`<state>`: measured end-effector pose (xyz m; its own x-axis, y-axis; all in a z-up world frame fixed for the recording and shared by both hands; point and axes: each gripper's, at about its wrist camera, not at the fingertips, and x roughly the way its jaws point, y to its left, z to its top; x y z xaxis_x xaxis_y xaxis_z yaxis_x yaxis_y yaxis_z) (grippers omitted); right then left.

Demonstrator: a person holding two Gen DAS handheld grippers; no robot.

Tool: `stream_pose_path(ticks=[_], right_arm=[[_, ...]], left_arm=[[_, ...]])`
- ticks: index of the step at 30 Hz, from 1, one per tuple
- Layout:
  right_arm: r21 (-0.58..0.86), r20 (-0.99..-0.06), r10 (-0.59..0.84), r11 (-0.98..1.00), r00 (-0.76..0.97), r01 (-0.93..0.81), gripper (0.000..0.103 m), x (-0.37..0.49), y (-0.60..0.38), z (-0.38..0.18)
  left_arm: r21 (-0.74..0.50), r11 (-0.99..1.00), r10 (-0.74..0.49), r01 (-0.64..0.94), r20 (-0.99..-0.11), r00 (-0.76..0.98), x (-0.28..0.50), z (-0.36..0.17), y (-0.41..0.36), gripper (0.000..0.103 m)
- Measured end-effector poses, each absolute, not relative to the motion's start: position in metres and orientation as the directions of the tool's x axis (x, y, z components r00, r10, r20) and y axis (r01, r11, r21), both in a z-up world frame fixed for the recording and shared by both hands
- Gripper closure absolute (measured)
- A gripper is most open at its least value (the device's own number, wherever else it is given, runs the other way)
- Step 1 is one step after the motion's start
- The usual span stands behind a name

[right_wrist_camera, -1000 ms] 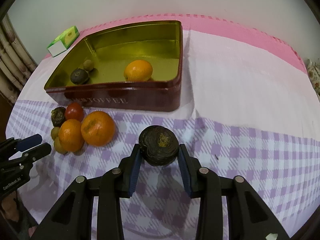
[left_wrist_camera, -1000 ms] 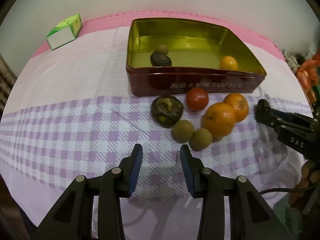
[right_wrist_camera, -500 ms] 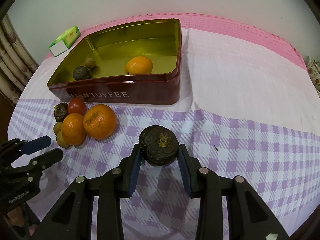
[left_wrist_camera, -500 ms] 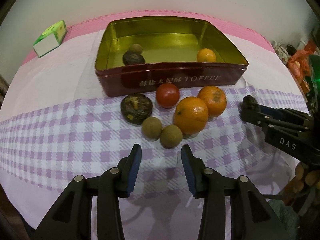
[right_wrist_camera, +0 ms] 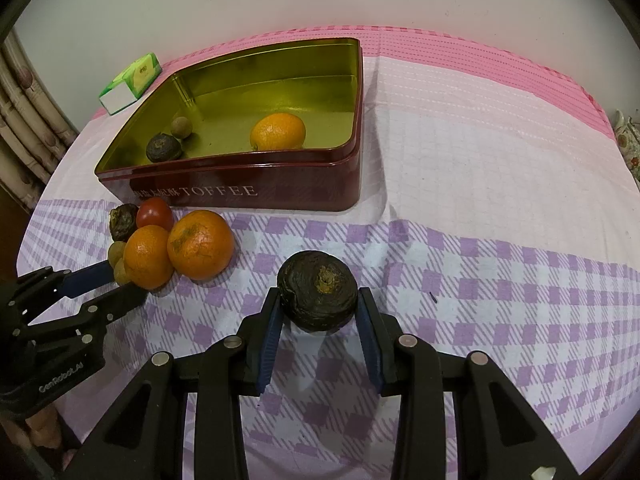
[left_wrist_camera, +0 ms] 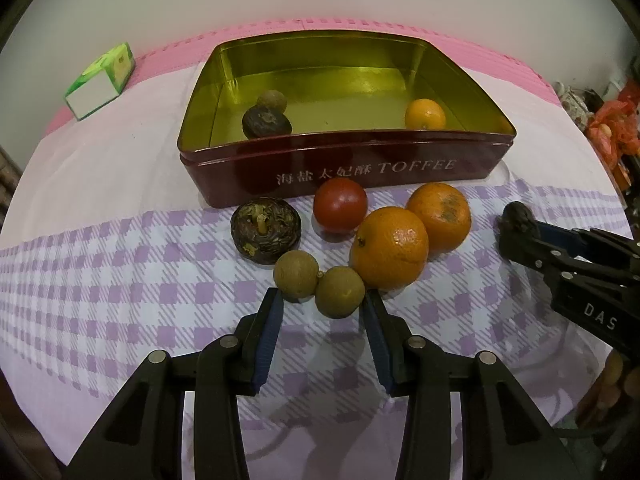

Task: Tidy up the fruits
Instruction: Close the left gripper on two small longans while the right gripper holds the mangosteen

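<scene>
A dark red toffee tin with a gold inside holds an orange, a dark wrinkled fruit and a small brown fruit. In front of it lie two oranges, a red tomato, a dark wrinkled fruit and two small brown fruits. My left gripper is open, its tips on either side of the nearer brown fruits. My right gripper is shut on a dark wrinkled fruit above the cloth, right of the pile.
A green and white carton lies at the back left by the wall. The checked cloth stretches right of the tin. Clutter shows past the table's right edge. A curtain hangs at the left.
My left gripper has moved forward to the pile, its open tips now around the small brown fruits. My right gripper has kept its hold on the dark fruit and shifted slightly.
</scene>
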<state>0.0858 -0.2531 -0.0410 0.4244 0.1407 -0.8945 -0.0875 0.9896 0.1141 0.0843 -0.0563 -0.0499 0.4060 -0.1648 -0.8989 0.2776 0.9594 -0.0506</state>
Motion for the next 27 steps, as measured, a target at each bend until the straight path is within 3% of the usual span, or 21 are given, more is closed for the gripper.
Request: stream_pose_path(ticks=[12, 18, 27], right_arm=[[0.114, -0.894, 0.14, 0.99, 0.426, -0.087, 0.069, 0.085, -0.252, -0.041], [0.115, -0.893, 0.141, 0.99, 0.427, -0.085, 0.069, 0.086, -0.252, -0.041], [0.116, -0.893, 0.142, 0.99, 0.427, -0.086, 0.069, 0.084, -0.254, -0.042]], left_arm=[[-0.048, 0.961, -0.166, 0.273, -0.888, 0.428, 0.087, -0.053, -0.038, 0.061], [-0.06, 0.955, -0.183, 0.289, -0.889, 0.421, 0.08, -0.051, -0.04, 0.075], [-0.059, 0.963, -0.169, 0.264, -0.893, 0.418, 0.078, -0.052, -0.035, 0.075]])
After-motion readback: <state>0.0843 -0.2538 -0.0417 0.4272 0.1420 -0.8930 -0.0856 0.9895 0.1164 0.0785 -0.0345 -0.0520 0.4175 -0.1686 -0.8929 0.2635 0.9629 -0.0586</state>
